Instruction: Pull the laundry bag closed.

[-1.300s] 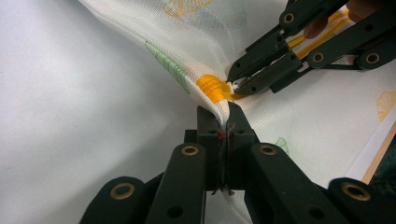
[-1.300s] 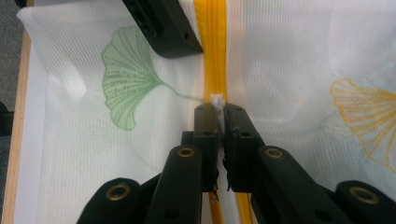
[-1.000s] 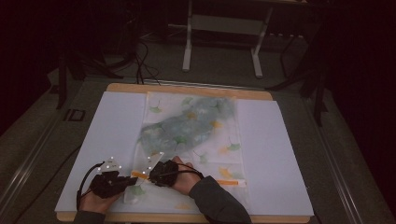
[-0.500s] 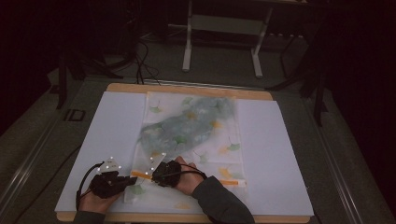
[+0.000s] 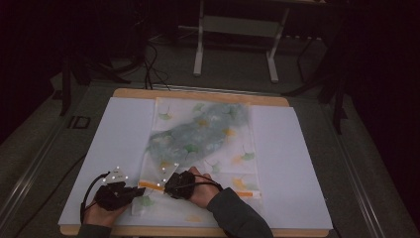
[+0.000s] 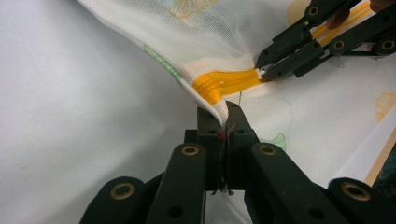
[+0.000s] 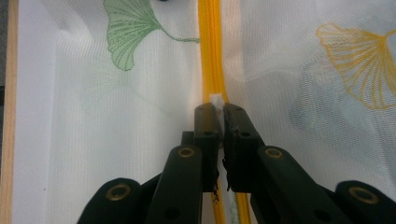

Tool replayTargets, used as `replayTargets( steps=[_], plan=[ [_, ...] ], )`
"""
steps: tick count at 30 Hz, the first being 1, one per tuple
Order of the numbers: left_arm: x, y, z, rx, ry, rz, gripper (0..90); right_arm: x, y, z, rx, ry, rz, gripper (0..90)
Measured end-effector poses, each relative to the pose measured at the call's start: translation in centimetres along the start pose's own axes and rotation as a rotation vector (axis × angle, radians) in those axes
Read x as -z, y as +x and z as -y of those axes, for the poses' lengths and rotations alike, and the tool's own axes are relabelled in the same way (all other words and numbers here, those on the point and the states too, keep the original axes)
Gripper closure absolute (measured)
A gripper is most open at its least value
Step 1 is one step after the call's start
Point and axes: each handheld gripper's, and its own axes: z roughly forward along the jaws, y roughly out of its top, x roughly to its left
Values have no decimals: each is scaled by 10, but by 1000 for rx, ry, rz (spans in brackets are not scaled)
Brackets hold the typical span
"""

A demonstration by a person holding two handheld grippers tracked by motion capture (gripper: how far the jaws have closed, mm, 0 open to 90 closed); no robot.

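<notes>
Left claw point(image 6: 223, 112) clenched on mesh bag point(image 6: 233, 37) edge; right claw point(image 7: 215, 108) pinching zipper pull point(image 7: 216, 99), hands low.

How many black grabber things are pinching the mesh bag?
2. The left hand-held gripper clamps the mesh bag at its near left edge, by the end of the orange zipper. The right hand-held gripper pinches the white zipper pull.

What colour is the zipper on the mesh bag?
Bright orange-yellow zipper on the white mesh bag; clearest in the right gripper view.
</notes>
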Motion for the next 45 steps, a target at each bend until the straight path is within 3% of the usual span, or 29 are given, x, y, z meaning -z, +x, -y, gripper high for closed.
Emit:
replayTargets(
  steps=[45],
  plan=[
    [3,1,1,7,-12,-6,878,18,-1,23,-4,65,29,855]
  ],
)
